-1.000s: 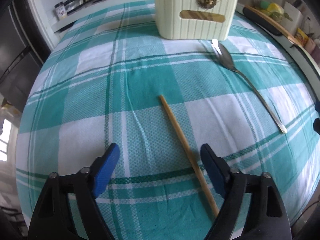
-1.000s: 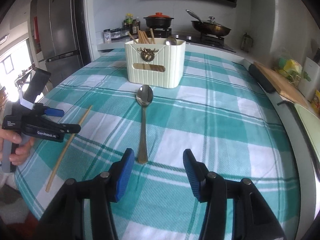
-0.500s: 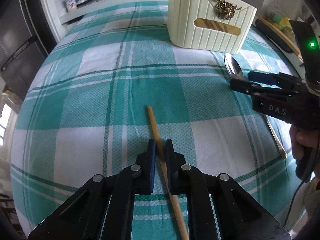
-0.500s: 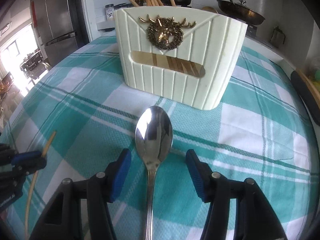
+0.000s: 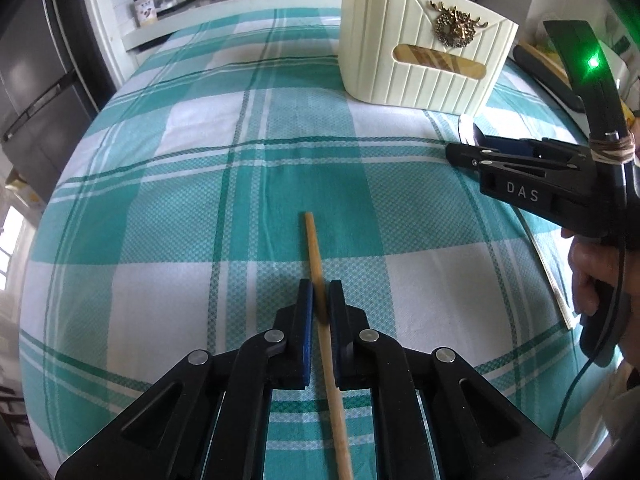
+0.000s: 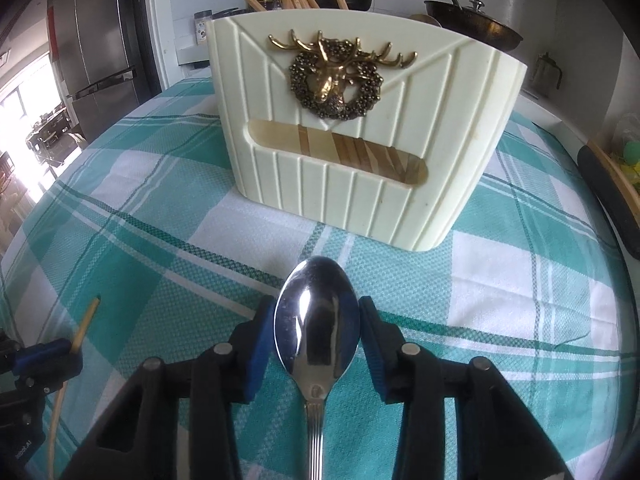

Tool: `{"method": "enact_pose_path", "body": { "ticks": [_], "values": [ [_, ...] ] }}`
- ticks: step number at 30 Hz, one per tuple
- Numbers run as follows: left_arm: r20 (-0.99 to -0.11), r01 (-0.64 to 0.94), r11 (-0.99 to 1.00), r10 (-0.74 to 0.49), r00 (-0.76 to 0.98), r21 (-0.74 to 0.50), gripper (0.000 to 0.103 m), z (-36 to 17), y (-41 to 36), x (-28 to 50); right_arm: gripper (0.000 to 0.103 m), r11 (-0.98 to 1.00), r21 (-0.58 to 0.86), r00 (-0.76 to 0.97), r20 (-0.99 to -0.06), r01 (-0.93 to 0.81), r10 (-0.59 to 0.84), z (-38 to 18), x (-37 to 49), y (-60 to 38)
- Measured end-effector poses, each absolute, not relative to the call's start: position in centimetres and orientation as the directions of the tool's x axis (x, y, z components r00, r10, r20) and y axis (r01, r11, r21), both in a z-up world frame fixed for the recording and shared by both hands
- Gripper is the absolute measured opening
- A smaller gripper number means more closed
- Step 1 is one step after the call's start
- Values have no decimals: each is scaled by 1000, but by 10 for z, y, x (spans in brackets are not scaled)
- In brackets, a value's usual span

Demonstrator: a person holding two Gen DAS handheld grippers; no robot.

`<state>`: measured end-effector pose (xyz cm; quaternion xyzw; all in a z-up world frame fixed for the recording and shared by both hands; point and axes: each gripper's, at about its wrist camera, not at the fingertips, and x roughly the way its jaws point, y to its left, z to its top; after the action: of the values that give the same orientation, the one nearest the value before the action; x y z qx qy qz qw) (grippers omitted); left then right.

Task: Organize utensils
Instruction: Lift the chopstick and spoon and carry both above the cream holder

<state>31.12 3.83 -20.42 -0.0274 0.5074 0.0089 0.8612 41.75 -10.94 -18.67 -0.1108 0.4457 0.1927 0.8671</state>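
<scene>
While clamped: chopstick [image 5: 316,264], spoon [image 6: 318,320].

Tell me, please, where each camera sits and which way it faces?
Left wrist: on the left gripper, facing along the chopstick it grips toward the holder; right gripper and a hand show.
Right wrist: on the right gripper, its pads at the spoon bowl, facing the holder.
Shared: holder, chopstick, tablecloth.

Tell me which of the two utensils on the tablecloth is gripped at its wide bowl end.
The steel spoon: the right gripper closes on its bowl. The wooden chopstick is thin along its whole length, and the left gripper holds its shaft.
</scene>
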Motion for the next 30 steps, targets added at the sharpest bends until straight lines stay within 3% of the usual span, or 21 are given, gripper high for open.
{"method": "enact_pose_path", "body": {
  "ticks": [9, 16, 30],
  "values": [
    [-757, -34, 988, -93, 646, -150, 5, -134, 53, 276, 42, 859, 100, 606, -669, -502, 431, -103, 355, -147],
    [-637, 20, 978, -151, 756, -208, 5, -74, 54, 246, 42, 841, 116, 673, -547, -528, 498, -45, 302, -169],
    [-588, 72, 963, -217, 779, -261, 5, -28, 52, 267, 42, 843, 136, 717, -467, -520, 517, 2, 310, -180]
  ]
}}
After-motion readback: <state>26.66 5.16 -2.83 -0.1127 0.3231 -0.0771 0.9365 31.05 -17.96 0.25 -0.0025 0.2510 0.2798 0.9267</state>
